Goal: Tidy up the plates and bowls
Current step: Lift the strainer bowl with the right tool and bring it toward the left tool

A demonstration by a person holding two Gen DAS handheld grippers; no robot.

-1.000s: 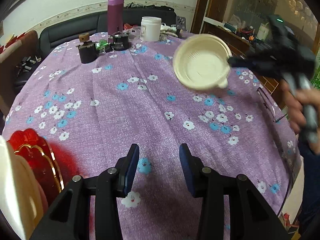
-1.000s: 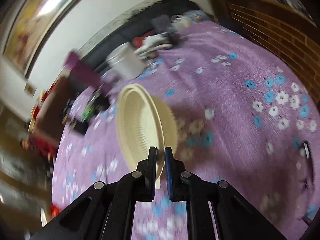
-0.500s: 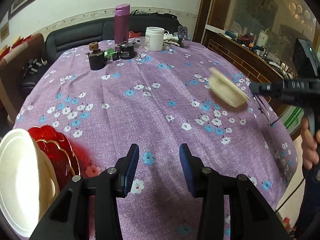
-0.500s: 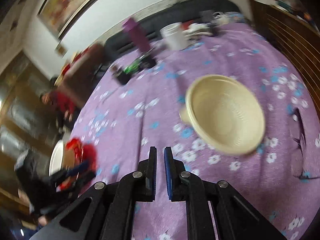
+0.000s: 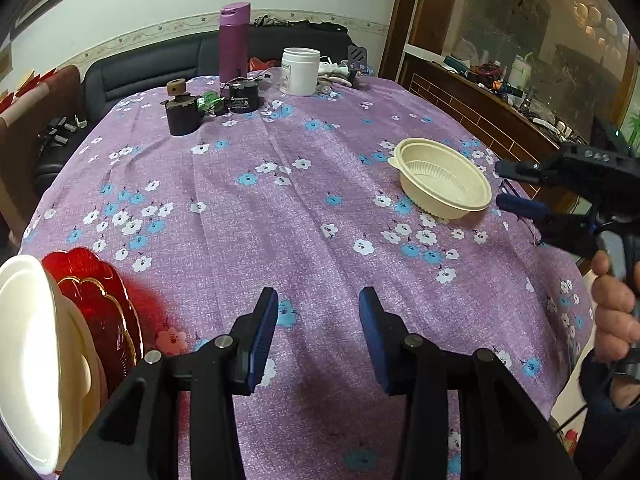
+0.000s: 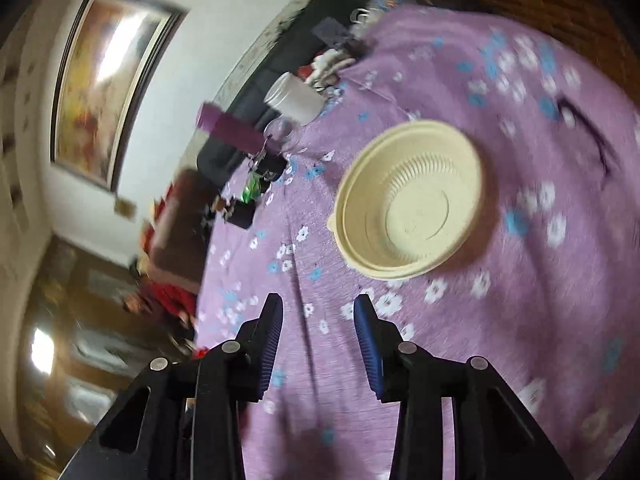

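Presently: right gripper (image 6: 316, 332) jaws wide, empty, just short of cream bowl (image 6: 408, 200), upright on purple tablecloth (image 5: 280, 220). Left gripper (image 5: 318, 332) likewise spread, empty. Bowl: thin plastic, likely light, flexible; best pinched at rim. Red plate (image 5: 100, 304) and white bowl (image 5: 28, 356) well apart; jars far, nothing obstructing.

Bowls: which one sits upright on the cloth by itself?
The ribbed cream bowl at the table's right side, near the open right gripper. The white bowl at the left edge stands on edge against the red plate.
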